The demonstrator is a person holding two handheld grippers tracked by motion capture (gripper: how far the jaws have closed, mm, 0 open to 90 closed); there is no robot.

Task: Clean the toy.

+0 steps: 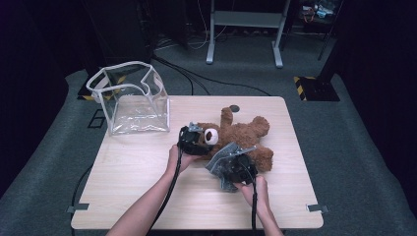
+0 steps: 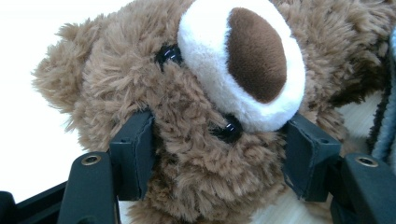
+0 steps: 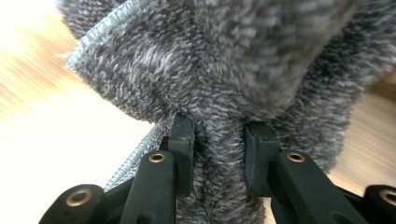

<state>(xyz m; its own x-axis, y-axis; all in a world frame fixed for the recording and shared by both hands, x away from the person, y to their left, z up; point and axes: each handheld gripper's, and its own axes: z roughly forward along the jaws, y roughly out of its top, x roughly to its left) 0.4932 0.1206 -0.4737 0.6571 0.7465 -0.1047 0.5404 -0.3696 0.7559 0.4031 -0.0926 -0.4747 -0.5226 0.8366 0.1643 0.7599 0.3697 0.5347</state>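
Centre of the high view, a fluffy brown plush teddy bear [image 1: 243,137] lies on the pale wooden table [image 1: 147,187]; the left gripper [image 2: 219,154] clamps its head; the right gripper [image 3: 219,140] pinches a grey fuzzy cloth [image 3: 224,60] over its body.

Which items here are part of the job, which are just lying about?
In the job:
- teddy bear, head clamped in left claw
- grey fleece cloth, pinched in right claw

Lying about:
- clear plastic bag, standing open at the table's far left corner
- small dark disc near the far edge
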